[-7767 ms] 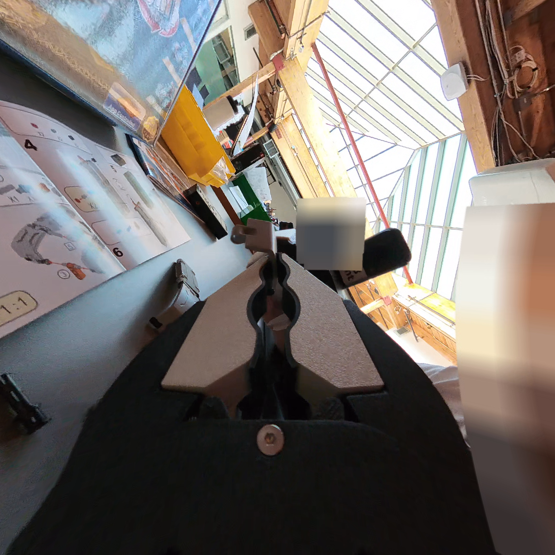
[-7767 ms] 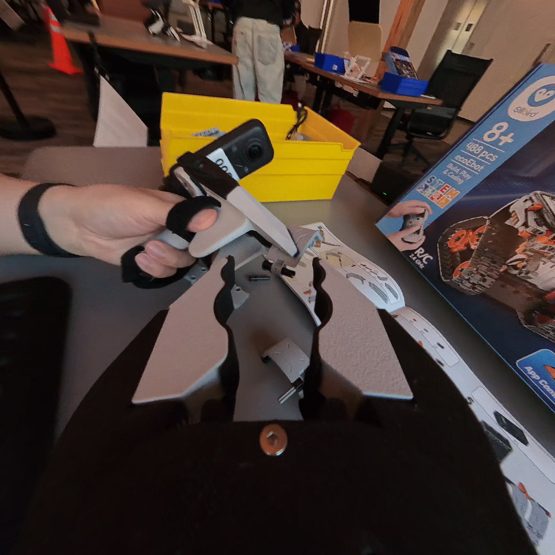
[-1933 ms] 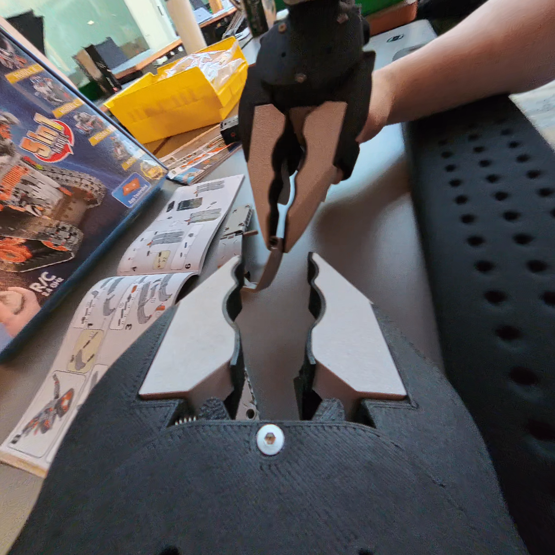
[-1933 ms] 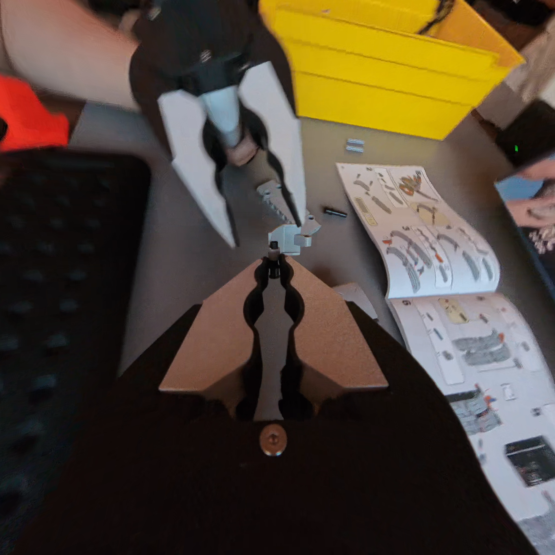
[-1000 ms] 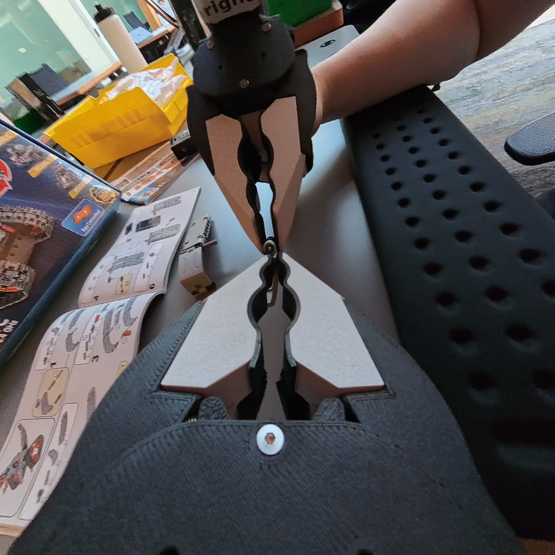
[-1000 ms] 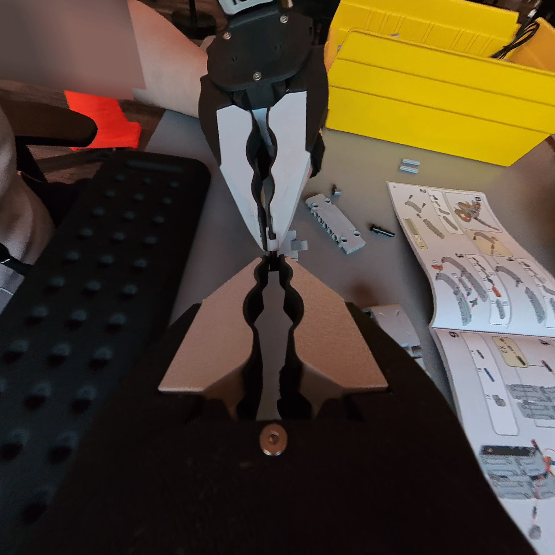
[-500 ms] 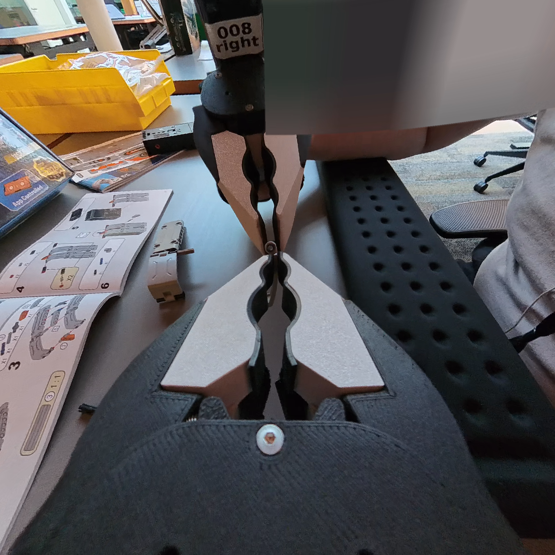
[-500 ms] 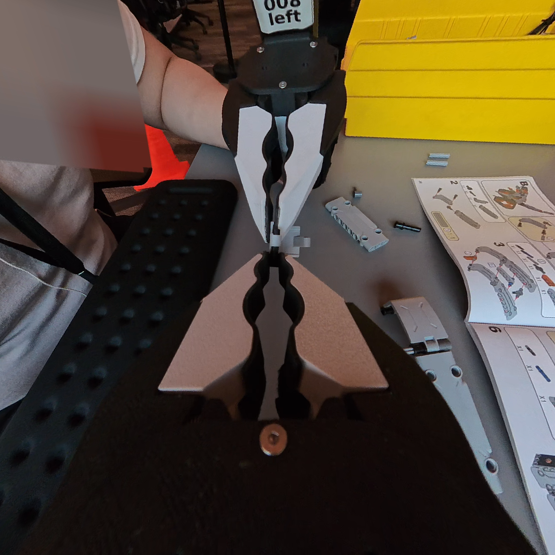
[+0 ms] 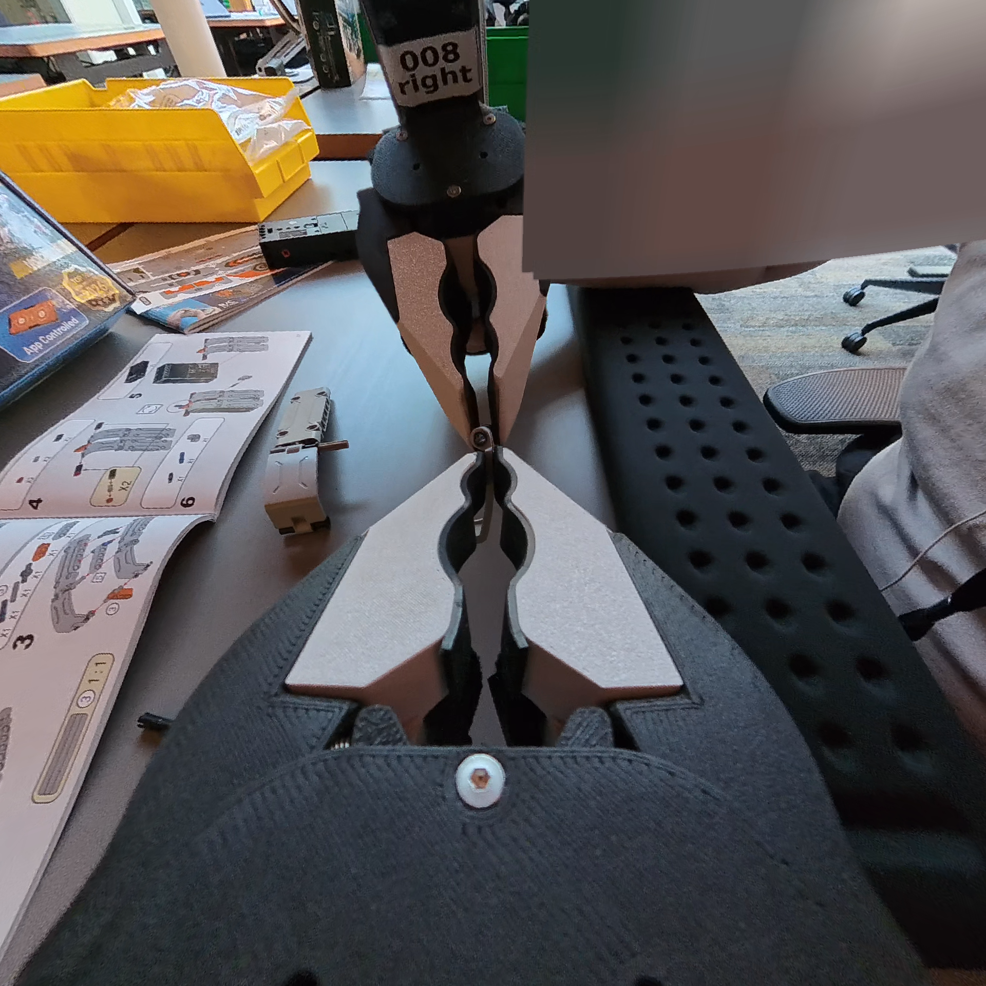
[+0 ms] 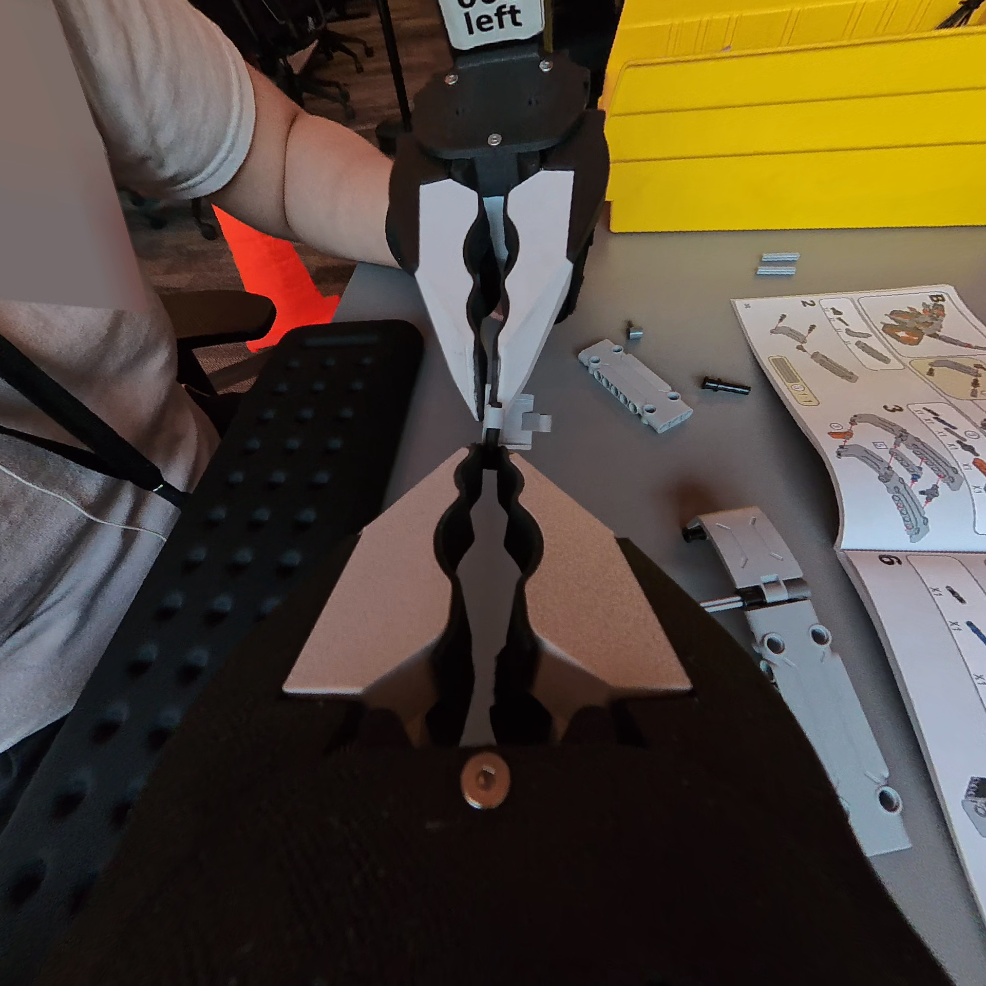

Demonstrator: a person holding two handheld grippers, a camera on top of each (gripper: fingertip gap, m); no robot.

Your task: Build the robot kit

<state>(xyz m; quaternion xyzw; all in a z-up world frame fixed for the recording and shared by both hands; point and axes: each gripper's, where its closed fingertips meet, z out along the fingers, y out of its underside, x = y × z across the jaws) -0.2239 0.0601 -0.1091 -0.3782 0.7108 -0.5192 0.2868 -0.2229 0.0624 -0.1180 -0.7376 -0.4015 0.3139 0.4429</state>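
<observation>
Grey plastic, small and stiff: light connector piece [image 9: 483, 512] pinched in left gripper [image 9: 484, 458], jaws closed on it, tip to tip with right gripper [image 9: 484, 435]. Probably slippery, best held by flat sides. Over in right view, right gripper [image 10: 490, 453] clamped on short black pin [image 10: 491, 438] entering grey connector piece [image 10: 515, 421]; loose grey beam [image 10: 635, 385], curved grey panel [image 10: 757, 581], instruction booklet [image 10: 875, 416], yellow bin [image 10: 800, 160] nearby, none blocking.

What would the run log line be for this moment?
left gripper: shut on grey connector piece | right gripper: shut on black pin | tips meet above table | manual beside
</observation>
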